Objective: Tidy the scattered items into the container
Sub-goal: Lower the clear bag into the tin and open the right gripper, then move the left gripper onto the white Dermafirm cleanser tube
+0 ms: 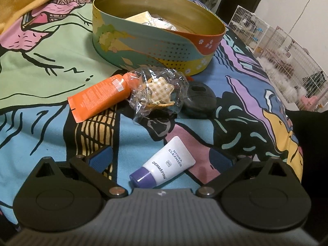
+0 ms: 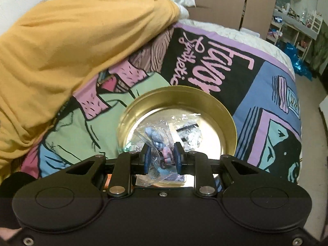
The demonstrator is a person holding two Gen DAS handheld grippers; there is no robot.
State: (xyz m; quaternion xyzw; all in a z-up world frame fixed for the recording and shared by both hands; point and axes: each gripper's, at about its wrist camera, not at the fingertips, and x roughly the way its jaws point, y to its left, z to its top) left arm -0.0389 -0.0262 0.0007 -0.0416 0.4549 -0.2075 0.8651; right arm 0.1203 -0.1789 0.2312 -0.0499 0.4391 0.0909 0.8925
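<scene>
A round decorated tin (image 1: 143, 47) with a gold inside stands on the bed and holds a few items. In front of it lie an orange tube (image 1: 100, 98), a clear bag with a checked star clip (image 1: 157, 90) and a dark round compact (image 1: 197, 100). A white tube with a purple cap (image 1: 164, 164) lies between the wide-open fingers of my left gripper (image 1: 162, 160). My right gripper (image 2: 162, 160) is shut on a clear plastic bag with a small blue and pink item (image 2: 157, 143), held above the tin (image 2: 227, 121).
A patterned bedspread (image 1: 41, 65) covers the bed. A yellow blanket (image 2: 71, 47) is heaped at the far left. White wire pet cages (image 1: 287, 47) stand beside the bed on the right. A shelf unit (image 2: 297, 28) is at the far right.
</scene>
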